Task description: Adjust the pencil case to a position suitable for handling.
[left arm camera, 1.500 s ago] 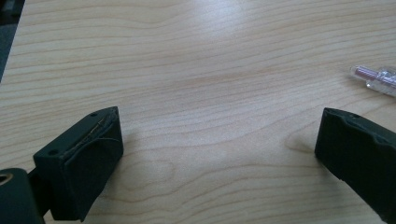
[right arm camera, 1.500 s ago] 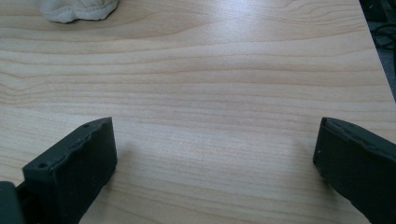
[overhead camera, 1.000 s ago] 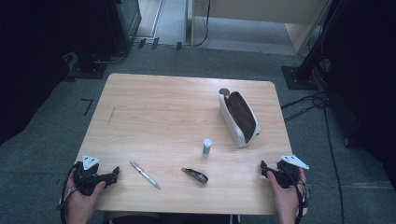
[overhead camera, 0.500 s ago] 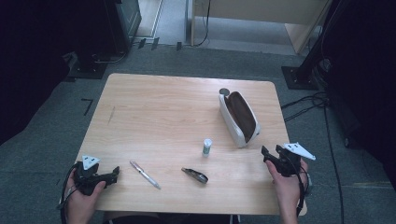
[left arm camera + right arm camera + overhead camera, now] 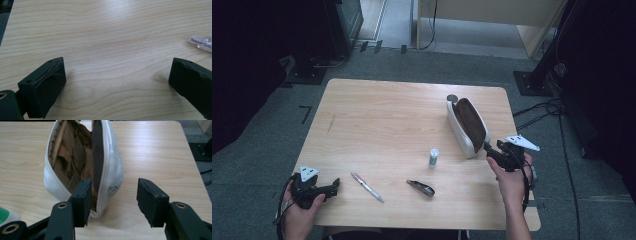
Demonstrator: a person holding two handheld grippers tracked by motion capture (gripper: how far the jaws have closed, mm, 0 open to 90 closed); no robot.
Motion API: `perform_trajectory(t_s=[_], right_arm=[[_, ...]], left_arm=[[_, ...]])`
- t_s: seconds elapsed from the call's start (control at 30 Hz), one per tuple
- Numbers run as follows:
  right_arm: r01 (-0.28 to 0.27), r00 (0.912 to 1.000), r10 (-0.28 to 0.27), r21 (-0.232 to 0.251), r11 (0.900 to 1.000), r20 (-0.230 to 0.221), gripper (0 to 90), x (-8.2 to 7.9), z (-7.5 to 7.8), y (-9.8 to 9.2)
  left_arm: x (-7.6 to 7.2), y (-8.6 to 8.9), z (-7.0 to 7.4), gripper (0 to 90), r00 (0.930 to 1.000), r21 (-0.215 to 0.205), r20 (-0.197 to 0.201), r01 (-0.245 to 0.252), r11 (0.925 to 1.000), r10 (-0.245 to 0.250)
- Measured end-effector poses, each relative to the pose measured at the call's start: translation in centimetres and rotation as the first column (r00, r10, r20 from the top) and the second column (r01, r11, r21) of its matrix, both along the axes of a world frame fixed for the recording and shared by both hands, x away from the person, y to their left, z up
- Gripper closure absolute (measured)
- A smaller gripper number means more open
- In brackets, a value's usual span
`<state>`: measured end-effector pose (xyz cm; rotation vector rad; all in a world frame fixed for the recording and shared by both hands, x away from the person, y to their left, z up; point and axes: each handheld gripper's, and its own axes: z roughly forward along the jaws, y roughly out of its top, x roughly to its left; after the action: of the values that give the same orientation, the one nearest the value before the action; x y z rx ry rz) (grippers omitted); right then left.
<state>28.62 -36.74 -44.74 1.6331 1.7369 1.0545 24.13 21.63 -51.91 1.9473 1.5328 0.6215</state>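
pouch (image 5: pixel 468 127) lies unzipped; pen (image 5: pixel 367 187), clip (image 5: pixel 421 187) and tube (image 5: pixel 433 157) lie outside it. right gripper (image 5: pixel 112 200) gapes at its end, left gripper (image 5: pixel 112 82) idles spread wide, so packing looks unstarted.

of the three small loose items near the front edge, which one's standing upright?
The small white tube with the green band, in front of the open pouch. The pen and the dark clip-like item both lie flat on the table.

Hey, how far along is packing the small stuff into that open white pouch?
Done: only the opening; the white pouch lies unzipped, nothing but lining visible inside. In hand: the right gripper, jaws open, one jaw at the pouch's near rim, gripping nothing. Left: the pen, small bottle and dark clip-like item lie on the table; the left gripper is open.
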Motion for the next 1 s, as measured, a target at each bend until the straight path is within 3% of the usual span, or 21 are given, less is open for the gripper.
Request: perform_trajectory(t_s=[0.13,0.3,0.4,0.5,0.57,0.67,0.7,0.77,0.97,1.0], right_arm=[[0.017,0.9977,-0.018,-0.007,1.0,-0.066,46.3,2.4,-0.4,0.5],[0.017,0.9915,-0.013,0.031,0.999,-0.13,46.7,4.3,-1.3,0.8],[0.019,0.9884,-0.011,0.056,0.998,-0.152,55.9,4.9,-1.7,1.0],[0.016,0.9883,-0.004,0.075,0.997,-0.152,71.3,5.0,-1.7,1.1],[0.013,0.9877,0.0,0.088,0.996,-0.156,75.9,5.0,-1.5,1.1],[0.014,0.9886,0.004,0.116,0.993,-0.151,77.6,5.0,-1.4,1.1],[0.003,0.9902,0.019,0.156,0.988,-0.138,78.3,5.0,-1.2,1.2],[-0.018,0.992,0.042,0.193,0.981,-0.119,78.7,5.0,-1.0,1.4],[-0.088,0.9902,0.109,0.22,0.972,-0.088,78.9,5.4,-0.3,3.2],[-0.122,0.9873,0.142,0.227,0.966,-0.072,78.9,5.7,-0.2,4.0]], left_arm=[[0.1,0.0,0.0,1.2,1.0,0.003,-0.002,-0.002,1.0,0.002],[0.1,0.0,0.0,1.2,1.0,0.003,-0.002,-0.002,1.0,0.002],[0.1,0.0,0.0,1.2,1.0,0.003,-0.001,-0.002,1.0,0.002],[0.1,0.0,0.0,1.2,1.0,0.003,-0.001,-0.002,1.0,0.002],[0.1,0.0,0.0,1.2,1.0,0.003,-0.001,-0.003,1.0,0.003],[0.1,0.0,0.0,1.2,1.0,0.003,-0.002,-0.002,1.0,0.002],[0.1,0.0,0.0,1.2,1.0,0.003,-0.001,-0.002,1.0,0.002],[0.1,0.1,0.0,1.2,1.0,0.004,-0.002,-0.002,1.0,0.002],[0.2,0.1,0.0,1.2,1.0,0.003,0.0,-0.008,1.0,0.008],[0.2,0.1,0.0,1.2,1.0,0.003,-0.001,-0.008,1.0,0.008]])
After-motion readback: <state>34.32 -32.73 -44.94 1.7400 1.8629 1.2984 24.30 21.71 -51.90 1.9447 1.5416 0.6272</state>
